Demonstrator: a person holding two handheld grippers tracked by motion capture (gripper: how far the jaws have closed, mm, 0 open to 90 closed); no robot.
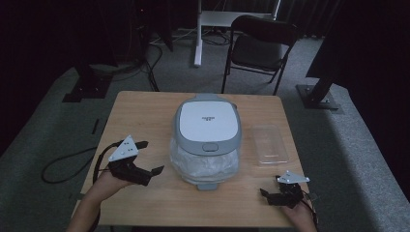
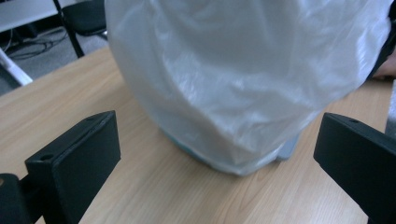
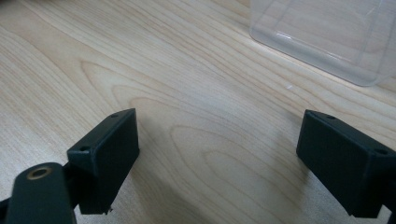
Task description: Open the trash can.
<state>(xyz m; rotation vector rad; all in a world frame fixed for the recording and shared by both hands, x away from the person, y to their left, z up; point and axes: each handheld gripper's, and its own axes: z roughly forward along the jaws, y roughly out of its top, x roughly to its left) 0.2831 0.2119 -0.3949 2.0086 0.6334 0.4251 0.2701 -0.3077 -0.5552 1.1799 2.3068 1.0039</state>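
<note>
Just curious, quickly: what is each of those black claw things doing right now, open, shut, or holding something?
Left gripper: open, holding nothing, aimed at the plastic-wrapped cooker.
Right gripper: open, holding nothing, above the table near the clear tray.

My left gripper sits with its jaws spread wide; my right gripper hangs low, equally wide, both holding nothing.
</note>
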